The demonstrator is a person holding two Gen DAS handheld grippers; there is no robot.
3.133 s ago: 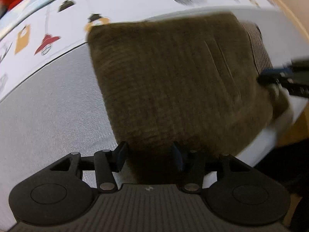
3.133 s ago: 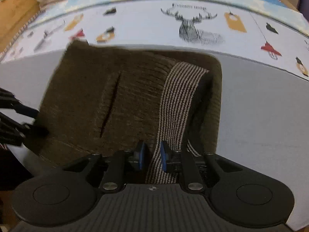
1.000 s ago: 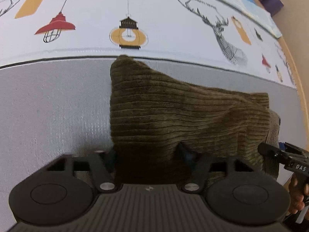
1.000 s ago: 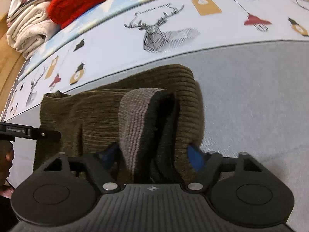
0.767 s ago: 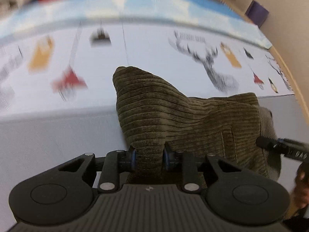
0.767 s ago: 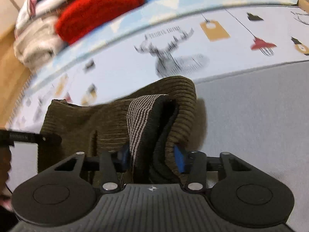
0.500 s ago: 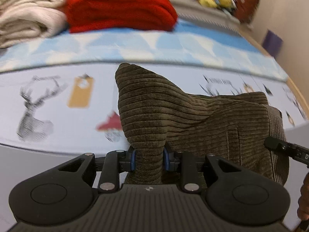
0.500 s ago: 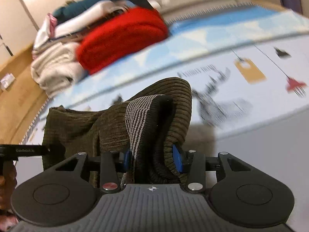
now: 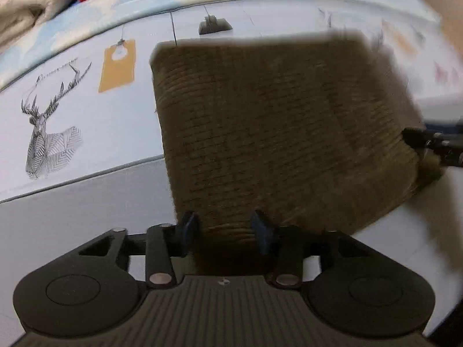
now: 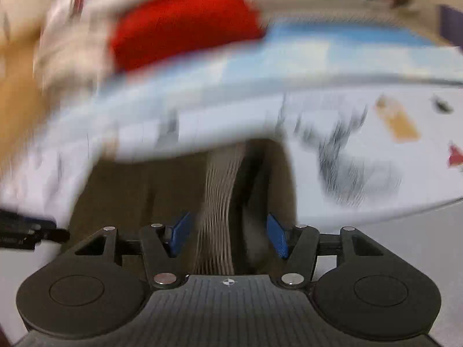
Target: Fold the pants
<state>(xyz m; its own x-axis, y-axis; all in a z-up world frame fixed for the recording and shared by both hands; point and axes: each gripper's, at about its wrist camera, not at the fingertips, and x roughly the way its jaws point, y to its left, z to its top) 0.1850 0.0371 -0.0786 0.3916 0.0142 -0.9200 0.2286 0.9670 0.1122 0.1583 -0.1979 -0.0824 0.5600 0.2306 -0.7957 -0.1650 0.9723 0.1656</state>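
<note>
The folded olive-brown corduroy pants (image 9: 275, 133) lie as a flat block on the bed, in front of my left gripper (image 9: 224, 228). Its jaws stand apart on either side of the near edge of the cloth. In the blurred right wrist view the pants (image 10: 130, 196) show their striped waistband (image 10: 217, 202) between the blue fingers (image 10: 181, 231) of my right gripper (image 10: 228, 235), which are spread wide. The right gripper's tip shows at the right edge of the left wrist view (image 9: 434, 144), and the left gripper's tip at the left edge of the right wrist view (image 10: 29, 232).
The bed has a grey sheet (image 9: 72, 217) near me and a white cover with deer and lamp prints (image 9: 49, 136) beyond. Red (image 10: 185, 29) and cream folded clothes (image 10: 66, 43) are stacked at the far side.
Both grippers carried the pants farther onto the printed cover, set them down flat, and opened their jaws from the pinched cloth. The right view is motion-blurred.
</note>
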